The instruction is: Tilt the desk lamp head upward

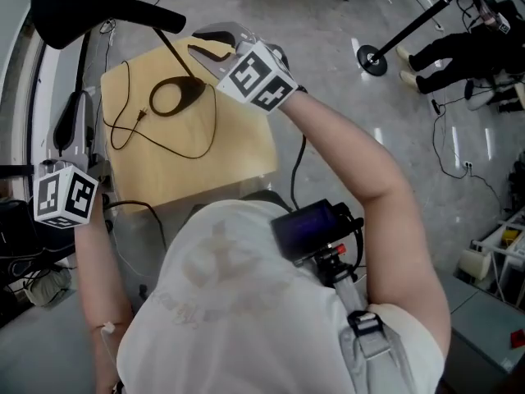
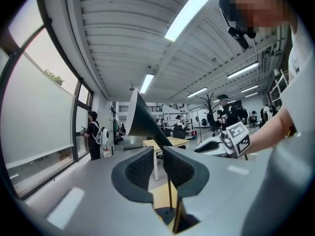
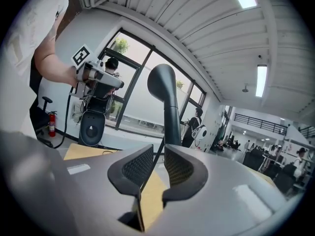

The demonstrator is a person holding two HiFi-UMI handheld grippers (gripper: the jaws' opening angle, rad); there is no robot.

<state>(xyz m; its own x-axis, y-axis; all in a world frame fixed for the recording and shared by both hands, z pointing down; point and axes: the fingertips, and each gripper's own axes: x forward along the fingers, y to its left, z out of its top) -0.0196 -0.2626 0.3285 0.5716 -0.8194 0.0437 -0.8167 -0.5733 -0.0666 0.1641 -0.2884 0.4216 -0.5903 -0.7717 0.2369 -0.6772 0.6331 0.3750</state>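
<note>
Black and elongated, the desk lamp head (image 1: pixel 98 15) sits at the upper left of the head view. Its thin stem (image 1: pixel 176 56) slants down to an oval base (image 1: pixel 176 97) on the pale wooden table (image 1: pixel 238 146), and a dark cable (image 1: pixel 123 130) loops across the tabletop.

The right arm reaches from the lower right up to the top centre, forearm bare and nearly straight. It carries the right gripper (image 1: pixel 201 41) over the far part of the table, its tips just beside the stem. In the right gripper view its jaws stand only a narrow gap apart. The stem shows as a thin dark line in that gap and the lamp head rises above. The pads do not press on the stem, and I cannot tell whether it lies between them or just beyond.

The left arm runs up the left edge of the head view, elbow bent. It holds the left gripper (image 2: pixel 156 156) off the table's left side, below the lamp head. Its jaws are likewise nearly together with a slim gap and hold nothing. The lamp head looms just beyond their tips.

Each marker cube (image 1: pixel 262 80) bears black-and-white square patterns, not words. A faint print on the person's white shirt (image 1: pixel 205 286) is too pale to read. A red fire extinguisher (image 3: pixel 51 124) stands at the left of the right gripper view, its label too small to read.
</note>
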